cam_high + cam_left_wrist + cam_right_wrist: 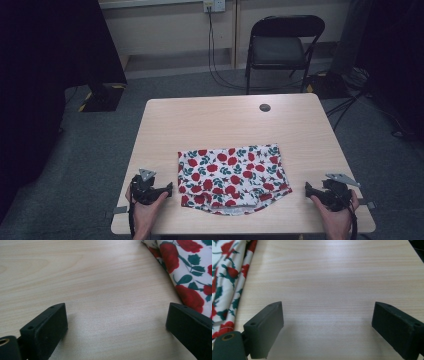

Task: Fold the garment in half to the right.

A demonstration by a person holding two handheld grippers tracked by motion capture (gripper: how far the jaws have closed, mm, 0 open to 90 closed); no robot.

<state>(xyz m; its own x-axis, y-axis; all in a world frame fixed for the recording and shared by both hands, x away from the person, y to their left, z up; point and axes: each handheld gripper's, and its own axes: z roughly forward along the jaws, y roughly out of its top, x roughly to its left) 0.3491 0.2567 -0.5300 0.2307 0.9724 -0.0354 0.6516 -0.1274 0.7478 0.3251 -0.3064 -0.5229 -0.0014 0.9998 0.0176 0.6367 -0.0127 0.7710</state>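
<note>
A white cloth (232, 177) printed with red flowers and green leaves lies folded on the near half of the light wooden table (215, 122). My left gripper (169, 190) rests on the table just left of the cloth, jaws wide open with bare wood between them (117, 320); the cloth's edge (190, 275) lies close by the right jaw. My right gripper (307, 189) sits right of the cloth, also open over bare wood (327, 320), with the cloth (227, 277) off to its left side.
A dark round grommet (265, 107) is set in the table's far side. A black folding chair (280, 45) stands beyond the table, with cables on the grey carpet and dark equipment at both sides. The table's near edge runs just below both hands.
</note>
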